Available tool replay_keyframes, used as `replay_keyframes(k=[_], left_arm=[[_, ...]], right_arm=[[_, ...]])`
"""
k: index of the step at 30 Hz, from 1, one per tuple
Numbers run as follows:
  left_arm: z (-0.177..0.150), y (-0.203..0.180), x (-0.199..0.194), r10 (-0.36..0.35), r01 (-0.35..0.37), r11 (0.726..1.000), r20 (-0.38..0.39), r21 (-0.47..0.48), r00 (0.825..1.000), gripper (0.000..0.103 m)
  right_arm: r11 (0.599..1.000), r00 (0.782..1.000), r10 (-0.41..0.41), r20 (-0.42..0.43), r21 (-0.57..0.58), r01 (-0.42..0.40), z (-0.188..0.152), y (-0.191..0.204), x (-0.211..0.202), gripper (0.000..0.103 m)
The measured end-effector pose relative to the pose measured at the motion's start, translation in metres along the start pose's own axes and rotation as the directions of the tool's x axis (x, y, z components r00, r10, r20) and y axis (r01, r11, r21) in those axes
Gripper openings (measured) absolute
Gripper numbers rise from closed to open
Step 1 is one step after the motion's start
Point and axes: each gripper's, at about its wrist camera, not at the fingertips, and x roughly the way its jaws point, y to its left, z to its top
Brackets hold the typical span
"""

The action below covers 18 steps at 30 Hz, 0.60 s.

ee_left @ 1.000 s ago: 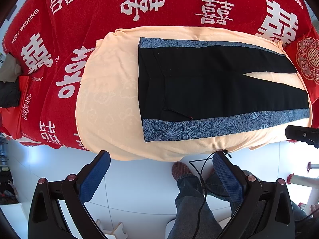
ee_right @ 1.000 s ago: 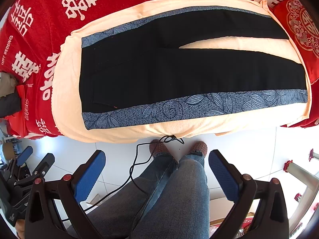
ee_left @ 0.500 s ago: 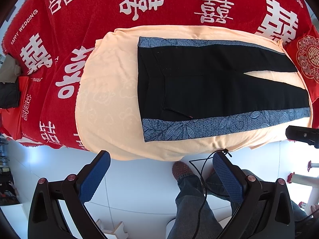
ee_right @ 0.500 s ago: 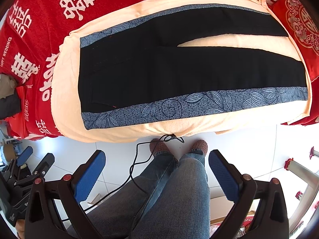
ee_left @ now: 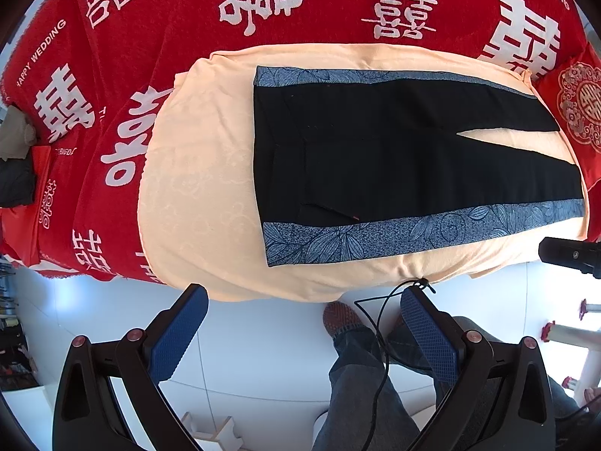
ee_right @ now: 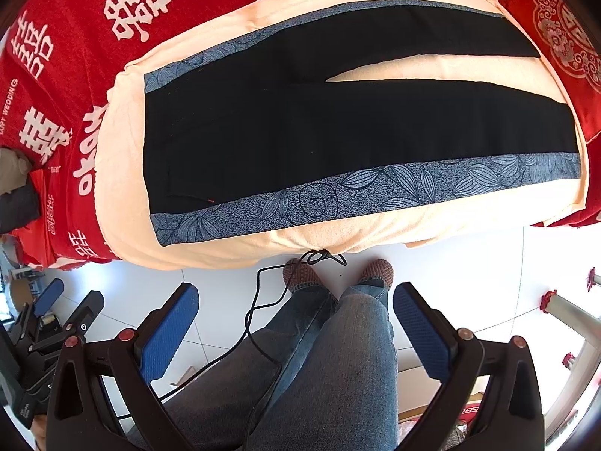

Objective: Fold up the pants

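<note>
1. Here the black pants with blue leaf-print side bands (ee_left: 394,158) lie flat on a peach towel (ee_left: 195,173) over the red character-print blanket (ee_left: 188,18), unfolded.
2. Long axis runs left-right: waistband left, legs right, split apart at the cuffs.
3. Left gripper (ee_left: 304,323) and right gripper (ee_right: 296,319) hover off the near edge, above the floor; both jaws wide, holding nothing.
4. Judgement: left sits nearer the waistband, right nearer the cuffs; the far leg likely folds toward the near one.

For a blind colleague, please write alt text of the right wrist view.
Black pants with blue leaf-print side bands lie flat and unfolded on a peach towel over a red blanket. The open right gripper hangs above the person's jeans-clad legs, touching nothing.
</note>
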Motion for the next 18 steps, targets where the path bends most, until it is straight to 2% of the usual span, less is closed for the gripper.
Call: replay_keyframes(k=[4,8,13,18], left_arm=[[0.0,0.0,0.003,-0.014,0.014,1.0,-0.001,-0.002,1.0,0.103],[-0.001,0.007,0.011,-0.038,0.038,0.998,-0.006,-0.046,0.999,0.103],[-0.003,0.021,0.039,-0.088,0.077,0.986,-0.069,-0.15,0.994,0.103],[-0.002,0.02,0.069,-0.104,0.083,0.981,-0.112,-0.178,0.988,0.103]], right_arm=[[1.0,1.0,0.019,0.001,0.025,-0.019,-0.001,-0.005,0.004,0.103],[0.997,0.998,0.065,0.01,0.049,-0.066,-0.001,-0.011,0.008,0.103],[0.99,0.993,0.117,0.005,0.084,-0.117,-0.002,-0.02,0.019,0.103],[0.981,0.987,0.162,-0.005,0.105,-0.161,0.002,-0.028,0.042,0.103]])
